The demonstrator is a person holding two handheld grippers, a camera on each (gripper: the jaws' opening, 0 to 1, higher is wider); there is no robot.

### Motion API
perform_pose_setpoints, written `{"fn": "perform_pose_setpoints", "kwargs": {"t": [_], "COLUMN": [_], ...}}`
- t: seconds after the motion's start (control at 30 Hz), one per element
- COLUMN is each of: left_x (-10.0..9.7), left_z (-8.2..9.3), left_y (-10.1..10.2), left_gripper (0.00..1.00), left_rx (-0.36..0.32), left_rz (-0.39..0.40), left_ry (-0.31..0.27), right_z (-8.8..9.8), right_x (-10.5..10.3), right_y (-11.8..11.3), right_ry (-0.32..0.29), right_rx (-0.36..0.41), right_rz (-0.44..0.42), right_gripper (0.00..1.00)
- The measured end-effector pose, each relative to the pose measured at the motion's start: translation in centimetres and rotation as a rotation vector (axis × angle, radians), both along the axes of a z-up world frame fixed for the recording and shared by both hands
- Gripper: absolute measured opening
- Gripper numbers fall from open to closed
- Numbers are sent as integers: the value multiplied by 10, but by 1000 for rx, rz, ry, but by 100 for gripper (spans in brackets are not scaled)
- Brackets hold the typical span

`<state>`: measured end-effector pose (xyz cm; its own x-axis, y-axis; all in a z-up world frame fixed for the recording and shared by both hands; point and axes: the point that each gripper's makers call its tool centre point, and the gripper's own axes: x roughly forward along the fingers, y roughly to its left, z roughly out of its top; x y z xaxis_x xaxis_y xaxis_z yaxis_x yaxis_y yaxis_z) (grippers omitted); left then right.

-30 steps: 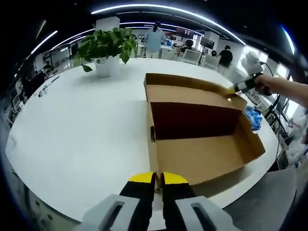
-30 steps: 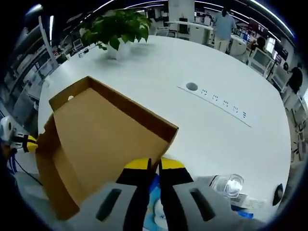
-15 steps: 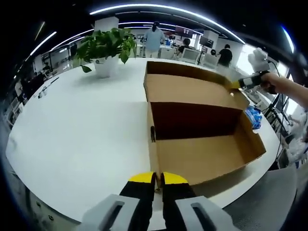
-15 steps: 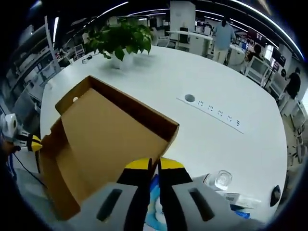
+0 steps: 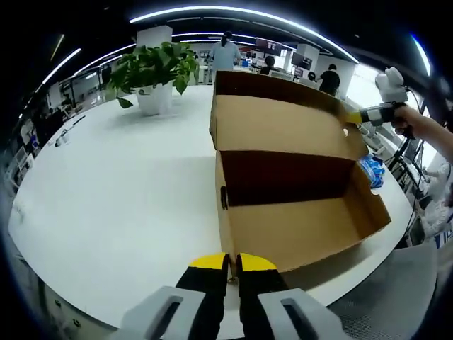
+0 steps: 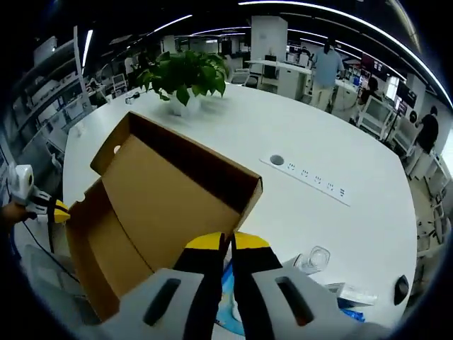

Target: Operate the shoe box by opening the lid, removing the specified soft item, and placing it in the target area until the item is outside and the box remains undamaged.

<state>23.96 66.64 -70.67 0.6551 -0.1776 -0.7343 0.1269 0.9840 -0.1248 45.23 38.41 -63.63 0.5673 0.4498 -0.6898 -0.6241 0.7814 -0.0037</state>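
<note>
- We see the shoe box (image 5: 297, 205) standing at the near edge of the round white table (image 5: 120, 191); its lid (image 5: 283, 124) is raised on the far hinge, roughly upright.
- The box is plain brown cardboard, with a dark shadowed inner back wall and a bare floor; we see no item inside it.
- A blue-and-white soft packet (image 5: 371, 170) lies on the table just beside the box's right end wall.
- Our left gripper (image 5: 226, 263) has its yellow-tipped jaws pressed together on the box's near front wall.
- Our right gripper (image 6: 226, 244) has its jaws pinching the lid's free edge.
- A potted plant (image 5: 154, 74) stands near the table's far edge, well apart from the box.
- A clear glass (image 6: 311, 260) stands near the lid's right side.
</note>
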Motion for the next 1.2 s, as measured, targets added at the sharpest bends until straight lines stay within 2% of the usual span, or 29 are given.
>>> {"fn": "perform_pose_setpoints", "kwargs": {"t": [0.53,1.03,1.2], "left_x": [1,1,1], "left_z": [0,0,0], "left_y": [0,1,0], "left_gripper": [5,5,5], "left_rx": [4,22,13], "left_rz": [-10,-26,-24], "left_ry": [-5,-11,-15], "right_z": [24,34,35], "right_x": [-30,-64,-74], "right_y": [-1,-1,-2], "right_ry": [-108,-204,-212], "right_rx": [20,13,26], "right_rz": [4,15,8], "right_gripper": [1,1,1]}}
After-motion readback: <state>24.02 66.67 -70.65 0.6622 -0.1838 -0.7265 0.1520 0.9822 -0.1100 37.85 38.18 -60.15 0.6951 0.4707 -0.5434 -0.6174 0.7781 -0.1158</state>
